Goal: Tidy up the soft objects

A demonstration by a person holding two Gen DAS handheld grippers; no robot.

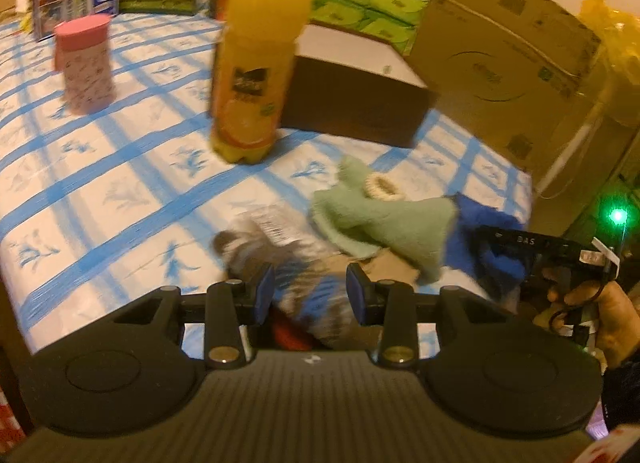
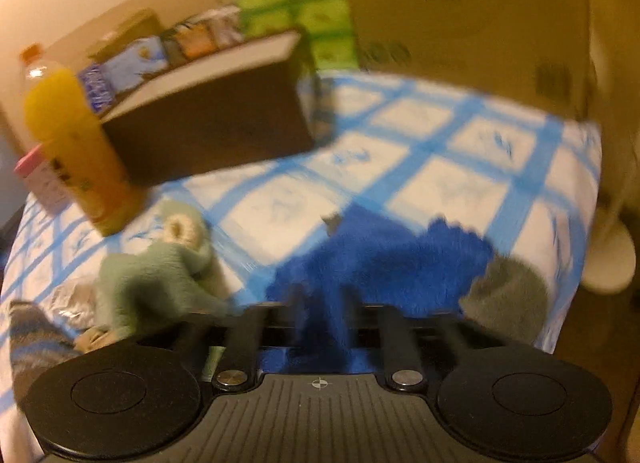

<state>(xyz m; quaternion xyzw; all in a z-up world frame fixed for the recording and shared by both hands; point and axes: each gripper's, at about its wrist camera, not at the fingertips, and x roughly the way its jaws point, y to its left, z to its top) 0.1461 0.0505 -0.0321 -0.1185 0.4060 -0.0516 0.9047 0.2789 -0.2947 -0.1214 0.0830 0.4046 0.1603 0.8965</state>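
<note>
A striped blue-grey sock (image 1: 308,295) lies on the checked cloth between my left gripper's (image 1: 311,291) blue pads, which stand apart on either side of it. A pale green fleece item (image 1: 384,219) with a cream ring lies just beyond; it also shows in the right wrist view (image 2: 156,279). A fuzzy blue soft item (image 2: 376,259) with a grey part (image 2: 508,291) lies under my right gripper (image 2: 324,323). Blue fabric sits between its blurred fingers. The right gripper also shows in the left wrist view (image 1: 532,251).
An orange juice bottle (image 1: 260,59) stands mid-table beside a dark brown box (image 1: 360,103). A pink lidded cup (image 1: 86,63) is at the left. A large cardboard box (image 1: 500,55), green tissue packs (image 1: 364,7) and books line the back. The table edge runs at the right.
</note>
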